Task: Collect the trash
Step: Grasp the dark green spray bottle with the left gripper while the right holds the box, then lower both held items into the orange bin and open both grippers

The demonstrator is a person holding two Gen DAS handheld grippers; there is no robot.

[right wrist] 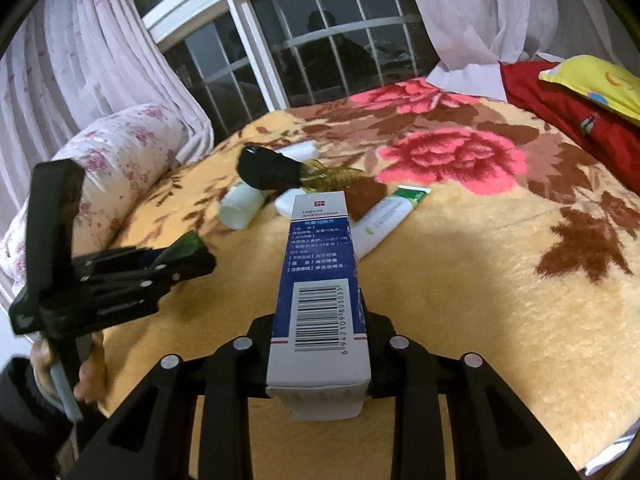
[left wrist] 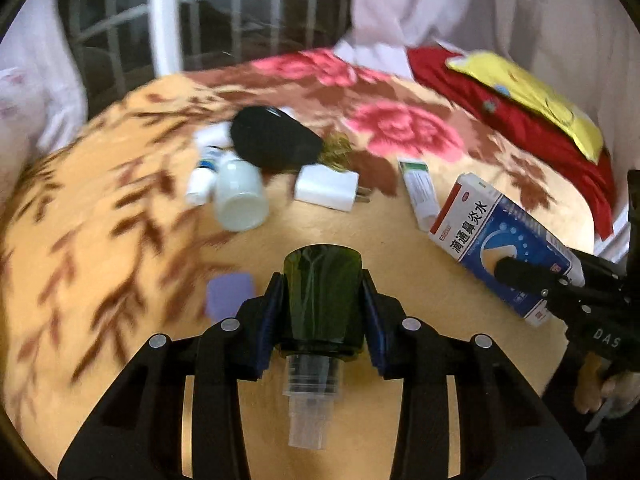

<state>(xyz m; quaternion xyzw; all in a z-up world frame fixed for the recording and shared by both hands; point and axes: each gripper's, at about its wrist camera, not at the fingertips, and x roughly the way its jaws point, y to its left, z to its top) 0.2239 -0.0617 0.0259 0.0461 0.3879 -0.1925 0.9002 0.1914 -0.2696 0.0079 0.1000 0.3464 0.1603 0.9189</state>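
My left gripper (left wrist: 323, 300) is shut on a dark green bottle (left wrist: 323, 296) with a clear cap, held above the floral blanket (left wrist: 120, 200). My right gripper (right wrist: 320, 320) is shut on a blue and white medicine box (right wrist: 320, 280), also seen in the left wrist view (left wrist: 500, 236). On the blanket lie a white bottle (left wrist: 240, 196), a small white tube (left wrist: 202, 178), a white charger plug (left wrist: 328, 186), a green and white tube (left wrist: 418, 192), a black object (left wrist: 276, 142) and a purple piece (left wrist: 230, 294). The left gripper shows in the right wrist view (right wrist: 188, 258).
A red cloth (right wrist: 568, 108) and yellow pillow (right wrist: 596, 80) lie at the far right of the bed. A floral bolster (right wrist: 120, 160) lies at the left. A window with bars (right wrist: 320, 40) and curtains stand behind the bed.
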